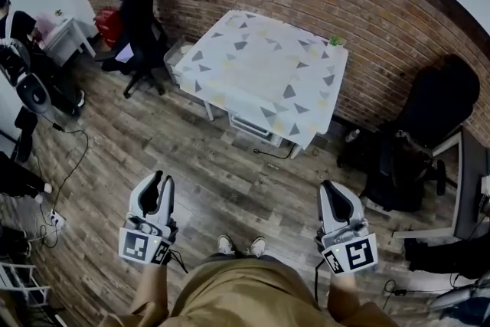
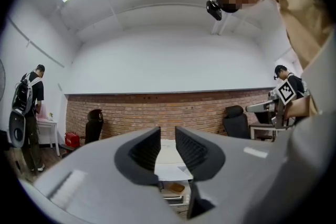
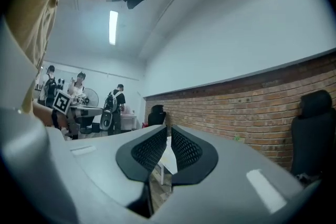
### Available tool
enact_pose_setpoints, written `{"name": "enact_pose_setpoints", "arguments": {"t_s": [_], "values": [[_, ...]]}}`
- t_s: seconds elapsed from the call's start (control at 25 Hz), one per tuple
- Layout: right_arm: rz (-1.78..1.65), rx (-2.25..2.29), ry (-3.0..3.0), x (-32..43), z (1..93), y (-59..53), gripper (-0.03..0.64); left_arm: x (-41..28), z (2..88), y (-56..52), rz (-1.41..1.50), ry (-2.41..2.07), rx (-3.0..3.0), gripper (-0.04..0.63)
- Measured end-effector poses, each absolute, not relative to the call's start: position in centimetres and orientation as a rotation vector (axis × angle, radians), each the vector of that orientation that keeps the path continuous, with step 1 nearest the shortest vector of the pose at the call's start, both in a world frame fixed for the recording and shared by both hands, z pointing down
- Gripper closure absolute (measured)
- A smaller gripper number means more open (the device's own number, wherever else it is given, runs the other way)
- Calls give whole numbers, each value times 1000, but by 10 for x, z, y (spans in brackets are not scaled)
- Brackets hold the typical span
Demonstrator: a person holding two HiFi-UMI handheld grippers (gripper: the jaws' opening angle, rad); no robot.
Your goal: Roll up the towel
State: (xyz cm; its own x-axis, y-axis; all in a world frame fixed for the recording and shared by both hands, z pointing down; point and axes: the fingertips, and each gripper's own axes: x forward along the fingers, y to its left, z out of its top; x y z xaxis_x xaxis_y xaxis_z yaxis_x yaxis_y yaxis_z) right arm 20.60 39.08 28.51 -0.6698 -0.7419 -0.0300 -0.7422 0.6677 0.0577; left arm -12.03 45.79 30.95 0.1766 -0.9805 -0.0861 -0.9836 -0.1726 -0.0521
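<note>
A white towel [image 1: 260,73] printed with grey and yellow triangles lies spread flat over a small table by the brick wall, well ahead of me. My left gripper [image 1: 157,180] and right gripper [image 1: 331,189] are held level over the wooden floor, far short of the table. In the left gripper view the left gripper [image 2: 168,131] shows only a narrow slit between its pads, with nothing in it, and the towel [image 2: 169,166] is visible beyond. In the right gripper view the right gripper [image 3: 169,128] has its pads nearly touching and holds nothing.
Black office chairs stand left [image 1: 142,11] and right [image 1: 429,126] of the table. A white crate [image 1: 253,126] sits under it, and a small green object [image 1: 334,40] rests on its far corner. A cable [image 1: 69,165] trails on the floor at left, near a person [image 1: 23,50].
</note>
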Motion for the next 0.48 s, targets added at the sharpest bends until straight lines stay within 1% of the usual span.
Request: {"name": "enact_pose_setpoints", "arguments": {"t_s": [0.04, 0.08, 0.12, 0.16, 0.2, 0.24, 0.28, 0.32, 0.36, 0.48], "values": [[120, -1286, 2877, 208, 288, 388, 607, -121, 310, 456, 51, 1963, -2330, 495], [135, -1297, 2887, 210, 290, 384, 576, -121, 311, 454, 52, 1970, -2324, 457], [144, -1306, 2895, 213, 292, 381, 516, -121, 310, 452, 51, 1978, -2314, 391], [147, -1314, 2898, 216, 293, 377, 463, -122, 310, 450, 49, 1988, -2301, 378], [145, -1319, 2896, 219, 293, 372, 405, -123, 309, 448, 47, 2001, -2285, 337], [141, -1321, 2892, 222, 294, 368, 351, -123, 308, 446, 45, 2013, -2271, 258], [136, -1320, 2887, 225, 294, 363, 312, -124, 308, 444, 40, 2026, -2256, 180], [131, -1316, 2883, 228, 295, 359, 288, -124, 309, 442, 34, 2038, -2243, 149], [126, -1311, 2880, 231, 296, 355, 267, -123, 310, 441, 30, 2049, -2232, 138], [118, -1293, 2886, 234, 301, 344, 258, -121, 317, 440, 24, 2086, -2224, 114]]}}
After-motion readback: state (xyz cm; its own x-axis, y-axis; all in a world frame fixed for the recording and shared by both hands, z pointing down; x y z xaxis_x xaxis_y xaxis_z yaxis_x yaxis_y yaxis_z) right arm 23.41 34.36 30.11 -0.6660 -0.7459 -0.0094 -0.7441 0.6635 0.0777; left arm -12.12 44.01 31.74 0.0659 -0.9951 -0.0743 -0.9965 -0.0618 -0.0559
